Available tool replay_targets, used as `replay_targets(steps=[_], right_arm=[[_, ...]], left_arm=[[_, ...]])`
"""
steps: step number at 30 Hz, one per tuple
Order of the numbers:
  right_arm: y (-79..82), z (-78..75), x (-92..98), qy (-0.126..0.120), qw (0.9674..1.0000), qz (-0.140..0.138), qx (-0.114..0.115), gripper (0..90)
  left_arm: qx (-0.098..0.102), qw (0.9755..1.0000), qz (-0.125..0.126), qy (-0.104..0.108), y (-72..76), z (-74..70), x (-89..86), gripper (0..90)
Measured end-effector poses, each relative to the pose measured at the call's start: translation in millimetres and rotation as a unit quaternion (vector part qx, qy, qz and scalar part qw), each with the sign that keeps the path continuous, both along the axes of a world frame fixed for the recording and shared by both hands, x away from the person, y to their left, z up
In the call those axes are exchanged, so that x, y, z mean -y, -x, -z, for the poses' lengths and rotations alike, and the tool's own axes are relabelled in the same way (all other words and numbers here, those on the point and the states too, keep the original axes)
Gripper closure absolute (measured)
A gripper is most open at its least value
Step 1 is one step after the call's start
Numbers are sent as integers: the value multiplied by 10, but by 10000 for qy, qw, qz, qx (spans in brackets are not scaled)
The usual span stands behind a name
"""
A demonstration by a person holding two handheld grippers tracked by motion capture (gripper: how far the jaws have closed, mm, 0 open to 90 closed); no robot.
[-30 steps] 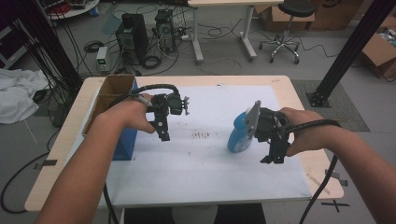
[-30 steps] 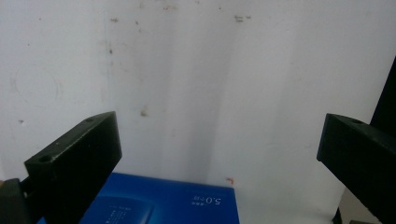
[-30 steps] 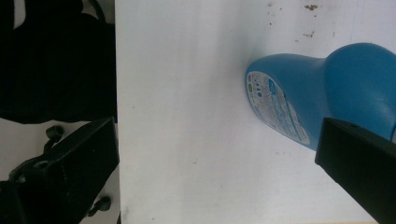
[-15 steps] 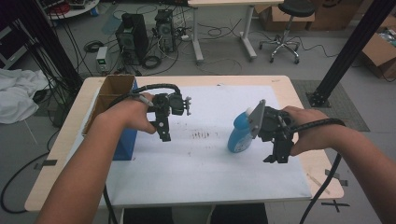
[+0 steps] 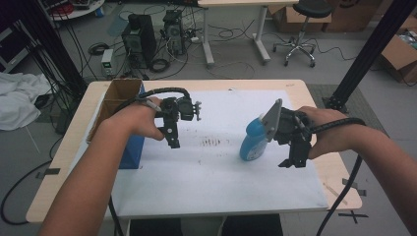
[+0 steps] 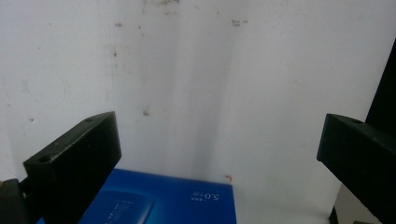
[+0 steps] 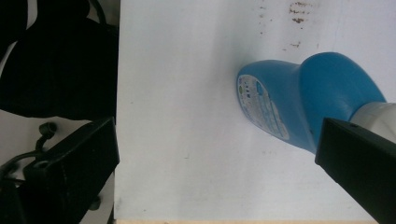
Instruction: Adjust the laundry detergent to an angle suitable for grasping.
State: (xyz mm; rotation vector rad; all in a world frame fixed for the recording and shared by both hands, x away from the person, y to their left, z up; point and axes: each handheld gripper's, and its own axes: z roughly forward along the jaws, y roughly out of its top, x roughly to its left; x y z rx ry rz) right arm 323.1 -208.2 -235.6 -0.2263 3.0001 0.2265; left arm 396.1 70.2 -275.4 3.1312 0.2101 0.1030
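A blue bottle (image 5: 253, 140) with a pale label and a white neck stands on the white sheet (image 5: 216, 172) covering the table (image 5: 59, 162), right of centre. The right gripper (image 5: 290, 160) hangs just beside it, jaws spread wide and empty. The left gripper (image 5: 173, 140), also spread wide, hovers beside a blue box (image 5: 132, 152).
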Motion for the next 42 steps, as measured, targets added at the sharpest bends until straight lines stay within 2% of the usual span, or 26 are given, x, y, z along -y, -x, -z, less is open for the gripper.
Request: replay_targets(steps=[14, 21, 27, 35, 42], right_arm=[[-240, -158, -63, 25, 9998, -91, 177, 0], [-367, -159, -117, 55, 9997, -152, 172, 0], [-476, -112, -133, 90, 9997, -114, 201, 0], [-711, 40, -136, 114, 9999, -76, 79, 0], [-778, 145, -167, 253, 9995, -193, 44, 0]], left_arm=[[53, 10000, -60, -9, 40, -57, -46, 1], [49, 9999, -100, -10, 34, -63, -80, 1], [33, 9999, -125, 13, 9, -62, -79, 1], [47, 9999, -118, -16, 34, -63, -76, 1], [75, 9999, -92, -29, 75, -80, -84, 1]])
